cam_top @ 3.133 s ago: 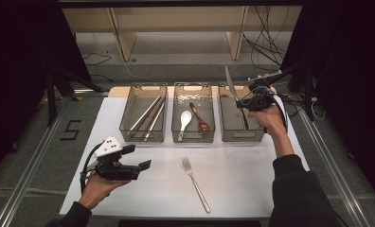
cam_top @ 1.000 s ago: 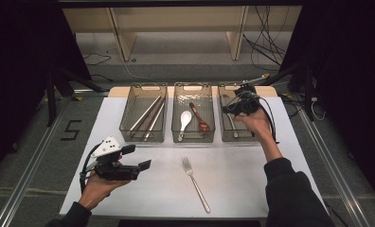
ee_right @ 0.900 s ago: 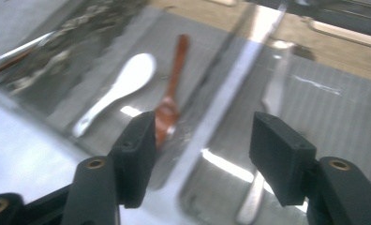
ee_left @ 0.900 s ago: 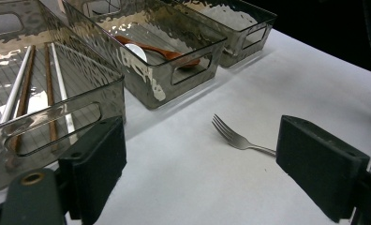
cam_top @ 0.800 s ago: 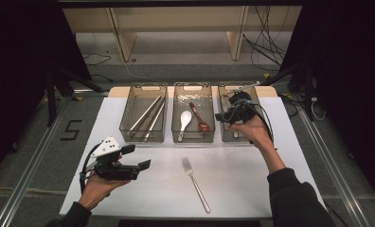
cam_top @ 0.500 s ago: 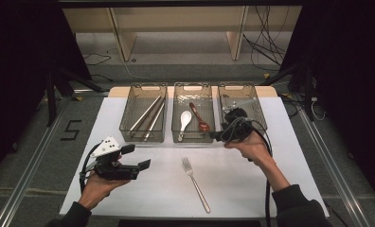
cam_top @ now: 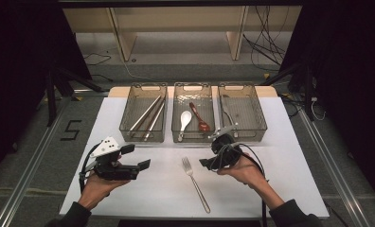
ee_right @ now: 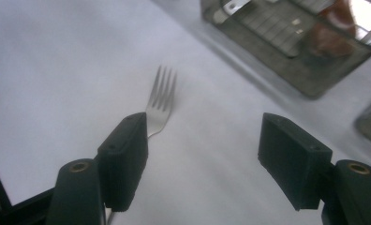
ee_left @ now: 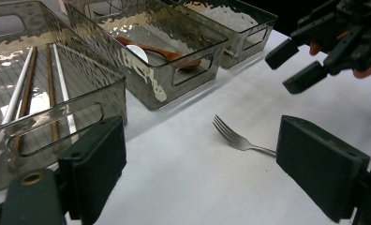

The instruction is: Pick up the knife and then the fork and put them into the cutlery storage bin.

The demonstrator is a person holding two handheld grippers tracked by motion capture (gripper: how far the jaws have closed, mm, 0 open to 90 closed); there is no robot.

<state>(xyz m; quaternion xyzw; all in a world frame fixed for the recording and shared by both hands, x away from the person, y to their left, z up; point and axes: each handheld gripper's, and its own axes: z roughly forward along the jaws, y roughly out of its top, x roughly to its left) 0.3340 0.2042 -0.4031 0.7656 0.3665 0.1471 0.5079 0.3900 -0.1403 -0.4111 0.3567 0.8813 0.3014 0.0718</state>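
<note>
High view first: your right gripper (cam_top: 205, 162) is low over the white table (cam_top: 280, 156), just to the right of the fork (cam_top: 195, 182). Its jaws are spread wide and have just been opening, and nothing is between them. They point left, toward the fork's prongs.

The fork lies flat on the table in front of the middle tray (cam_top: 193, 137). Its prongs point toward the trays and its handle points back toward you.

Your left gripper (cam_top: 140, 158) is at the left side of the table, well apart from the fork. Its jaws are spread too, and they pinch nothing.

Three clear trays sit in a row at the far side of the table. The left tray (cam_top: 129, 124) has chopsticks (cam_top: 147, 116) in it. The middle tray has a white spoon (cam_top: 184, 121) and a brown wooden spoon (cam_top: 198, 116). The right tray (cam_top: 259, 124) has a silver knife (cam_top: 227, 111) in it.

Right gripper view: the fork's prongs (ee_right: 161, 89) stick out just past the left jaw, and the neck of the fork goes behind that jaw. You cannot tell from here if the jaw touches it. The gap between the two jaws shows bare table.

Left gripper view: the fork (ee_left: 237, 138) lies on the table between your two wide jaws but farther off, and your right gripper (ee_left: 298, 68) hangs above it at the top right.
</note>
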